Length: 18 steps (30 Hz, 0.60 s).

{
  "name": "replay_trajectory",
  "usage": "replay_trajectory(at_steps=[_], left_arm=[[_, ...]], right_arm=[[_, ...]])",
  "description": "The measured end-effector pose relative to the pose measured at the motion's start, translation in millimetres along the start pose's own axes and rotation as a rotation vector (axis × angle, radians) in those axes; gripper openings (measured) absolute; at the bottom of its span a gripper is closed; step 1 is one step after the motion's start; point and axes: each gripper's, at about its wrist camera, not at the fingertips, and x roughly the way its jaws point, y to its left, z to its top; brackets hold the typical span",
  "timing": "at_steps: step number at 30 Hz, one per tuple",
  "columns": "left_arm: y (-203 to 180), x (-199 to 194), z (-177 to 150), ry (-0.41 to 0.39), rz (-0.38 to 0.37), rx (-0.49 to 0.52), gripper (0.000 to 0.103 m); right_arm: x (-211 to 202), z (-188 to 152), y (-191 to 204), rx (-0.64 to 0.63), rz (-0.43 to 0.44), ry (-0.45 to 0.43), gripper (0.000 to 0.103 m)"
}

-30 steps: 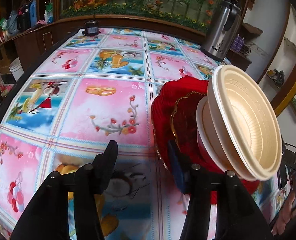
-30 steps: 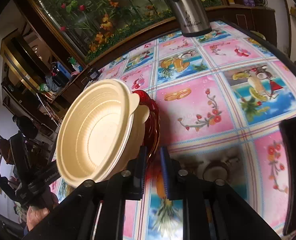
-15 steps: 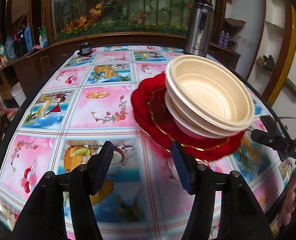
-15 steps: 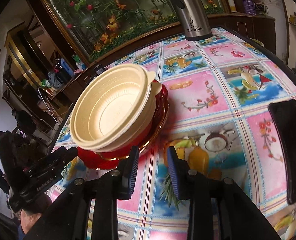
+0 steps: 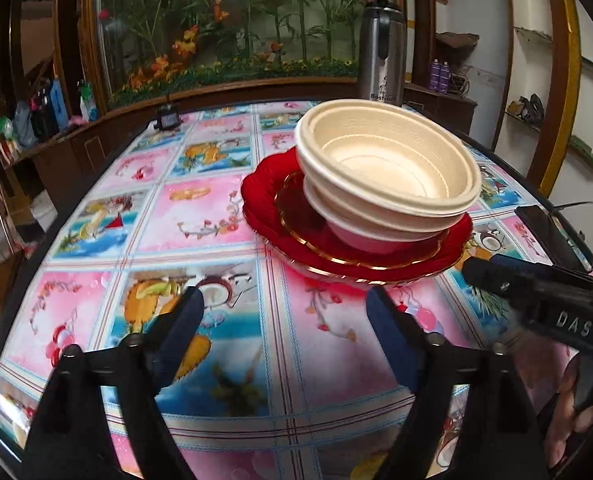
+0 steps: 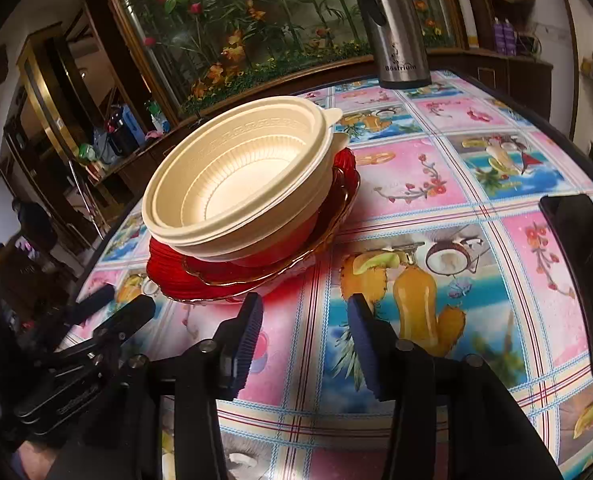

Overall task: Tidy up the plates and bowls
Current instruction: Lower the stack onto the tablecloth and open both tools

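Stacked cream bowls (image 5: 388, 168) sit on stacked red plates with a gold rim (image 5: 280, 208) on the picture tablecloth. The stack also shows in the right wrist view, bowls (image 6: 240, 180) on plates (image 6: 216, 280). My left gripper (image 5: 284, 320) is open and empty, just in front of the plates. My right gripper (image 6: 304, 320) is open and empty, in front and right of the stack. Each gripper shows in the other's view, the right one (image 5: 536, 280) and the left one (image 6: 96, 320).
A steel thermos (image 5: 382, 52) stands at the table's far edge, also in the right wrist view (image 6: 396, 28). A black phone (image 6: 580, 276) lies near the right edge. A small dark object (image 5: 167, 117) sits at the far left. The tablecloth (image 5: 200, 216) covers the table.
Both grippers have drawn back from the stack and opened wider. The stack, tilted a second ago, now rests level on the table.
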Motion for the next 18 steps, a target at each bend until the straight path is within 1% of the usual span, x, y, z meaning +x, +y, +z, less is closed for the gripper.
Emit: replay_trajectory(at_steps=[2,4,5,8,11,12,13,15,16,17,18], left_arm=[[-7.0,-1.7,0.4,-0.019,-0.013,0.032,0.084],[-16.3,-1.2,0.3,-0.017,0.010,0.070,0.084],[-18.4,-1.4,0.1,-0.021,0.013,0.082,0.084],[-21.2,-1.9,0.0,-0.022,0.035,0.090,0.084],[-17.8,2.2,2.9,0.025,0.044,0.067,0.084],[-17.1,4.5,3.4,0.040,0.048,0.062,0.084],[-16.9,6.8,3.5,0.053,0.064,0.061,0.084],[-20.1,9.7,2.5,0.059,0.129,0.099,0.084],[-20.3,9.5,1.9,0.058,0.145,0.110,0.084],[-18.6,8.5,1.7,0.058,0.136,0.102,0.084],[-16.8,7.5,1.3,0.061,0.111,0.097,0.084]], right_arm=[[-2.1,0.1,1.0,-0.008,0.003,-0.013,0.055],[-4.3,0.5,0.6,-0.007,0.004,-0.028,0.066],[-5.0,0.5,0.1,-0.005,0.007,-0.031,0.067],[-7.0,-1.0,-2.5,0.004,0.025,-0.042,0.068],[-11.0,-2.6,-4.3,0.012,0.025,-0.067,0.069],[-11.8,-3.0,-2.9,0.006,0.025,-0.070,0.071],[-11.6,-2.8,-2.2,0.001,0.022,-0.070,0.072],[-11.9,-2.7,-0.1,-0.005,0.010,-0.072,0.072],[-10.7,-2.3,0.4,-0.008,0.006,-0.066,0.074],[-10.5,-2.4,0.4,-0.006,0.004,-0.062,0.075],[-10.4,-2.3,0.1,-0.003,0.000,-0.062,0.075]])
